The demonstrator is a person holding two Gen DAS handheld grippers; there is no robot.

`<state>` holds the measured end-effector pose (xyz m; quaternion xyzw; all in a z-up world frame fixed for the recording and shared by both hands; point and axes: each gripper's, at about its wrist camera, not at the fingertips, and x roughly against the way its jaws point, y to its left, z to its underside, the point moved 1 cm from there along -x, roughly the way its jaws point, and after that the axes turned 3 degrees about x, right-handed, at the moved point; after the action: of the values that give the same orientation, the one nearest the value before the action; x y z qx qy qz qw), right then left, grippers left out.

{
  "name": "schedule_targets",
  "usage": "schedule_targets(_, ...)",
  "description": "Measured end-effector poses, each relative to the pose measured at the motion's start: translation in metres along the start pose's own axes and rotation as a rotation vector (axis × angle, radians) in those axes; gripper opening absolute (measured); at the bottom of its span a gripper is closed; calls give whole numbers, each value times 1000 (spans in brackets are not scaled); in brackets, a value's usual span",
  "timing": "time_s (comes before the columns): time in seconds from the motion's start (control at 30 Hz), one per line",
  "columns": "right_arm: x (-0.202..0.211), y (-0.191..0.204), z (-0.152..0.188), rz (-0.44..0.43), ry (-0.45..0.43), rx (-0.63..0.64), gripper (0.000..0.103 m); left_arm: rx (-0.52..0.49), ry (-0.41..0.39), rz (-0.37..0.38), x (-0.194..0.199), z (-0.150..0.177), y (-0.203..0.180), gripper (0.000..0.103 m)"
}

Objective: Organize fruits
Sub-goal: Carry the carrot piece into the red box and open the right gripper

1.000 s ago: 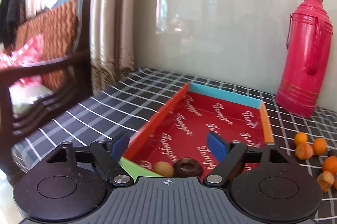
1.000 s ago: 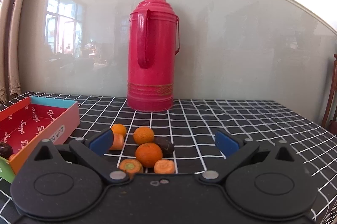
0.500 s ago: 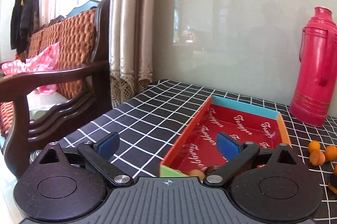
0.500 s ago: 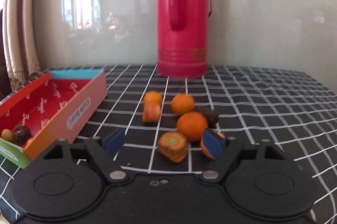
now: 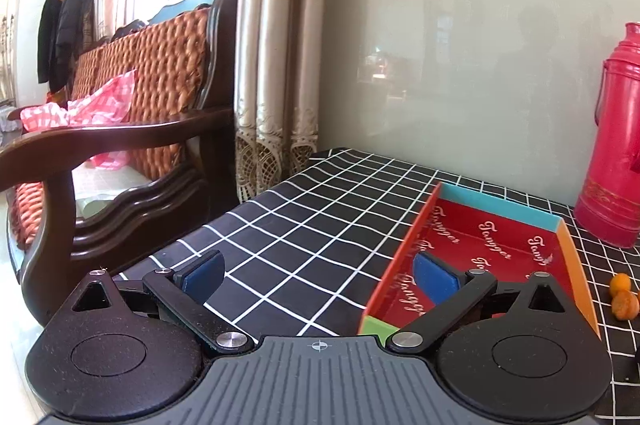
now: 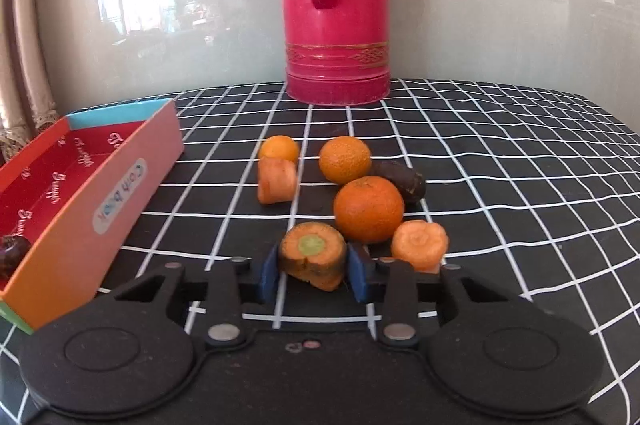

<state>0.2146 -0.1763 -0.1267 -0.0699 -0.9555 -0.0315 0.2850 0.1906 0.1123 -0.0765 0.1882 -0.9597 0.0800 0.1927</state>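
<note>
Orange carrot chunk [image 6: 313, 254], cut end towards me, sits between my right gripper [image 6: 313, 271] jaws, closing on it; left gripper [image 5: 318, 275] jaws wide, empty, over worktop [image 5: 304, 225].

Wooden armchair [image 5: 132, 145] beside beige curtains [image 5: 276, 65]; glossy grey wall [image 5: 460, 45] reflects a window

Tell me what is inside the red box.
In the red box, right wrist view shows one dark fruit at the near end; the near wall hides more. The left gripper blocks that end.
</note>
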Motion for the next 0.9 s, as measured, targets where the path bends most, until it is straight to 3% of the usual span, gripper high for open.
schedule_targets(0.1,10,6,-3,-36,-60,22,29,18,11,-4,-3,0,4,100)
schedule_targets(0.37,42,31,-12,-249,-198,67,29,25,21,-21,-3,2,12,100)
schedule_targets(0.6,49,66,-16,-375,-201,137,29,31,21,-50,-3,2,24,100)
schedule_targets(0.9,48,103,-15,-429,-171,215,29,31,22,-71,-4,2,38,101)
